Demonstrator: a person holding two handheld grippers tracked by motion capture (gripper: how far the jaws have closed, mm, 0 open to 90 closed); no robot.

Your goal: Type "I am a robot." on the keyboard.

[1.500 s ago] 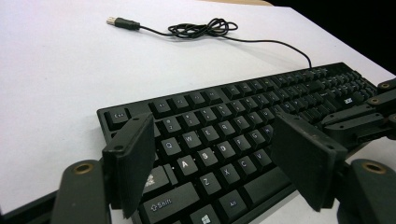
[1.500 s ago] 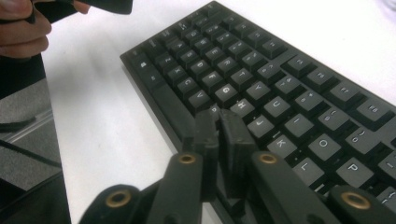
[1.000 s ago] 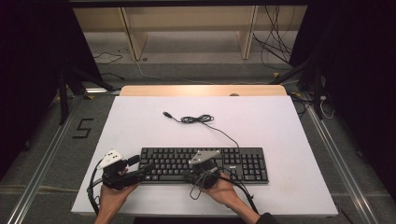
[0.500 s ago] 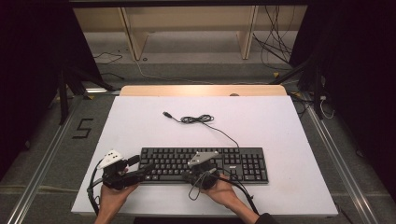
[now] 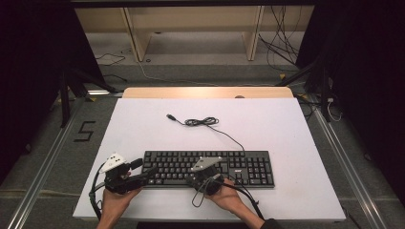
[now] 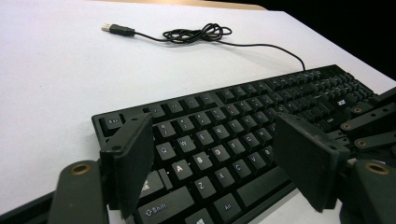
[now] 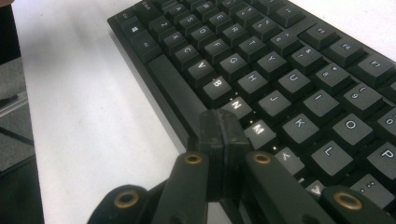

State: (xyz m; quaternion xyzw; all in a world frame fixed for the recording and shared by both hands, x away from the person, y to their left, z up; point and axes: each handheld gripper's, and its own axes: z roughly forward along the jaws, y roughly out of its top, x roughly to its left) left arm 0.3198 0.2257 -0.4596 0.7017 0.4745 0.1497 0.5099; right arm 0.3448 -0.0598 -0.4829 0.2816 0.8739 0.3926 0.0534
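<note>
From above, the keyboard (image 5: pixel 210 168) lies along the near edge of the white table (image 5: pixel 286 124), with the left gripper (image 5: pixel 152 171) at its left end and the right gripper (image 5: pixel 193 180) at its front edge. The left gripper view shows the jaws wide apart over the letter keys, holding nothing, probably set to grab that end. In the right gripper view the jaws are pressed together, empty, tip hovering by the N and M keys, looks like for poking keys.

Black keyboard (image 5: pixel 210 168) on white table (image 5: pixel 286 129), left tool (image 5: pixel 148 172) and right tool (image 5: pixel 197 177) at its near edge

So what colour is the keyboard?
Black with white key legends; the keyboard shows best in the left gripper view.
</note>
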